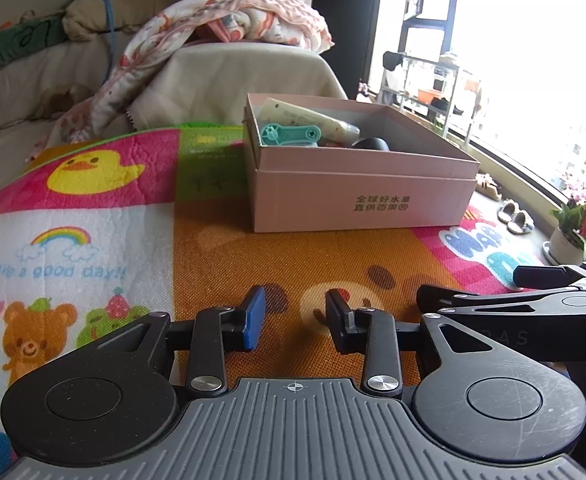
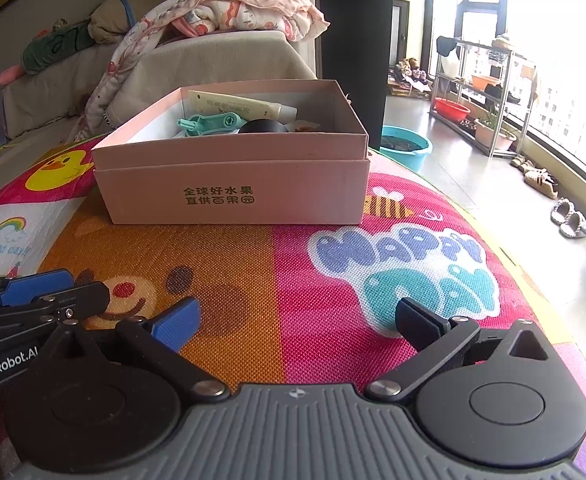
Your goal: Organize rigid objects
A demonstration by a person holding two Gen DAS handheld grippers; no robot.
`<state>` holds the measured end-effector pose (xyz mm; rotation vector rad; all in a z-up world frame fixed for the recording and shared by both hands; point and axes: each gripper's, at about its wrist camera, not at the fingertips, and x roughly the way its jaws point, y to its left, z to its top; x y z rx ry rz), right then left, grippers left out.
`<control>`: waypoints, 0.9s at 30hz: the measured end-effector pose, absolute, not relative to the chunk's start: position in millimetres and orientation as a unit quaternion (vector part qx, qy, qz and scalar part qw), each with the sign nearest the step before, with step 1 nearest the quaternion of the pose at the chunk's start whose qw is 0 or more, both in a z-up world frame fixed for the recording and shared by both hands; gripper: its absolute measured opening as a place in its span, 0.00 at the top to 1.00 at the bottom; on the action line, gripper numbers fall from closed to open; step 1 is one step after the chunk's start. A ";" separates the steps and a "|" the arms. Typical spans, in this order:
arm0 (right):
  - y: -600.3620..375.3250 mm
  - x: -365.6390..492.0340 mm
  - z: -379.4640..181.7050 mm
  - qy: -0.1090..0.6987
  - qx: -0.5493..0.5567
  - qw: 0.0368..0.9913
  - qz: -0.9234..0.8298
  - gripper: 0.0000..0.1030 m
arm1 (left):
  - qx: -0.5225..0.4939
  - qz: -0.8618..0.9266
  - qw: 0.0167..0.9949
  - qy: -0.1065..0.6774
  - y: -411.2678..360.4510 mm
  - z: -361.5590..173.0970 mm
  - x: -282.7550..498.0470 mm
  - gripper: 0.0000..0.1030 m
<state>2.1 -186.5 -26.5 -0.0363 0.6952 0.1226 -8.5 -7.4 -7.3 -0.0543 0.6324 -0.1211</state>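
Note:
A pink cardboard box (image 1: 357,196) (image 2: 233,196) stands on the colourful play mat (image 1: 253,256) (image 2: 313,272). It holds a cream tube (image 1: 313,120) (image 2: 237,106), a teal plastic tool (image 1: 289,135) (image 2: 209,122) and a black round object (image 1: 370,145) (image 2: 263,127). My left gripper (image 1: 295,320) is open and empty, low over the mat, short of the box. My right gripper (image 2: 297,322) is wide open and empty, also short of the box. Each gripper shows at the edge of the other's view: the right one (image 1: 533,300) and the left one (image 2: 33,292).
A sofa (image 1: 221,76) with a blanket (image 1: 233,16) and pillows stands behind the mat. To the right are bare floor, a teal basin (image 2: 405,148), a metal rack (image 2: 489,100), slippers (image 2: 569,218) and a potted plant (image 1: 573,232) by the window.

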 end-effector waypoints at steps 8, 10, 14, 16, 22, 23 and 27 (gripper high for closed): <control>-186.5 1.9 -26.6 0.340 -0.018 0.938 0.060 0.00 | -0.027 -0.060 0.948 0.311 -7.6 -7.1 -8.9 0.64; -186.4 2.0 -26.5 0.340 -0.017 0.938 0.060 0.00 | -0.028 -0.060 0.948 0.311 -7.1 -7.1 -8.8 0.64; -186.5 1.8 -26.6 0.340 -0.017 0.938 0.060 0.00 | -0.027 -0.060 0.948 0.311 -7.3 -7.1 -8.9 0.64; -186.3 2.0 -26.6 0.340 -0.018 0.938 0.060 0.00 | -0.028 -0.060 0.948 0.311 -7.0 -7.1 -8.8 0.64; -186.3 1.9 -26.7 0.340 -0.017 0.938 0.060 0.00 | -0.028 -0.060 0.948 0.311 -6.8 -7.0 -8.8 0.64; -186.1 2.0 -26.8 0.340 -0.018 0.938 0.060 0.00 | -0.029 -0.060 0.948 0.311 -6.8 -7.0 -8.9 0.64; -186.7 1.6 -26.8 0.340 -0.017 0.938 0.060 0.00 | -0.031 -0.061 0.948 0.311 -6.4 -7.3 -9.2 0.64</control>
